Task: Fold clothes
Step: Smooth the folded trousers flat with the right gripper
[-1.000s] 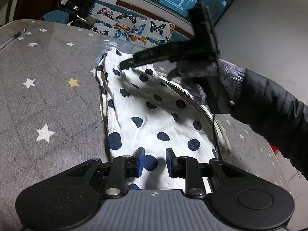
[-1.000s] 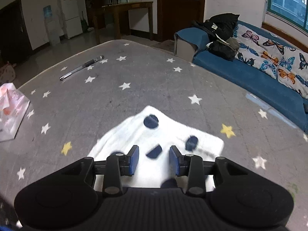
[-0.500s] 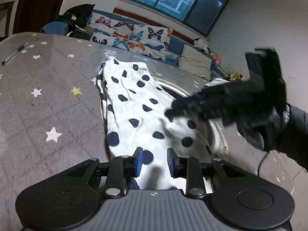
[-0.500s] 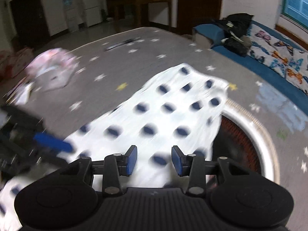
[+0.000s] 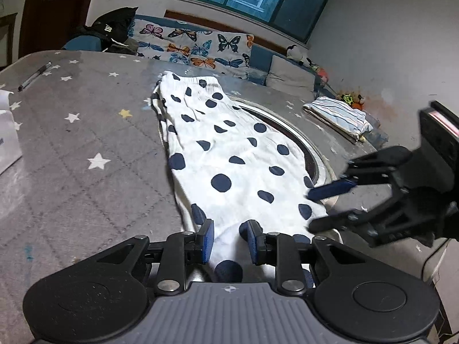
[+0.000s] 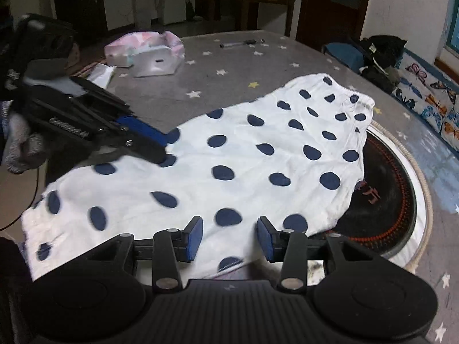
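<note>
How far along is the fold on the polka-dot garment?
Done: the garment lies spread flat on the star-print cover, partly over the round inset; a striped piece already sits folded at the far edge. In hand: the left gripper and right gripper are both open at its near end, gripping nothing. Left: every fold; none shows yet.

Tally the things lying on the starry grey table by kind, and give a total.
Polka-dot garment: 1
Folded striped cloth: 1
Pen: 1
Pink and white bag: 1
Total: 4
</note>
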`<action>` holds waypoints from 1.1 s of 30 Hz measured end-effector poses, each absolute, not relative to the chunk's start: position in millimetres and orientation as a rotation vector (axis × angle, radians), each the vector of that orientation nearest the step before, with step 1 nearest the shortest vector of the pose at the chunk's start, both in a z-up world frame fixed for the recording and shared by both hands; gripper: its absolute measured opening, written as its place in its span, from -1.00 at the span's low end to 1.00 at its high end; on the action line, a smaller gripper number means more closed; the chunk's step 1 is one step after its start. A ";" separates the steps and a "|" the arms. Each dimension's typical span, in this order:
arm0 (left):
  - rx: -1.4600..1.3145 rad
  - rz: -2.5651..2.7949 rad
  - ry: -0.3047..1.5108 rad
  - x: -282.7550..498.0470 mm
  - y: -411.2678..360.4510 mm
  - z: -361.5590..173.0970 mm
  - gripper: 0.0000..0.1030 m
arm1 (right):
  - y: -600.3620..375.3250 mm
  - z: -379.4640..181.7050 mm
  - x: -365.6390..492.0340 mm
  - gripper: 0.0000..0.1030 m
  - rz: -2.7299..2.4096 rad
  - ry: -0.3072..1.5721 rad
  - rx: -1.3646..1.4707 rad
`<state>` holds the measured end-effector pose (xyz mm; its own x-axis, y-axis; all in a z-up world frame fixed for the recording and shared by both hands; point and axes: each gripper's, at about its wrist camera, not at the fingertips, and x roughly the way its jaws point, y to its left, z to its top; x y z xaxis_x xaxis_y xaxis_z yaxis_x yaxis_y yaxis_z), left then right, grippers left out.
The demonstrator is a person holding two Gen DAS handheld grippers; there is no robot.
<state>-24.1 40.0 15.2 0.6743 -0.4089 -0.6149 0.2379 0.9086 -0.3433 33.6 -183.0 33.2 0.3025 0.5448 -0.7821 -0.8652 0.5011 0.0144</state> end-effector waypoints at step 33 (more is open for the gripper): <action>-0.190 -0.402 0.729 -22.5 23.0 30.1 -0.40 | -214.0 53.8 19.6 -0.16 0.967 0.804 -0.387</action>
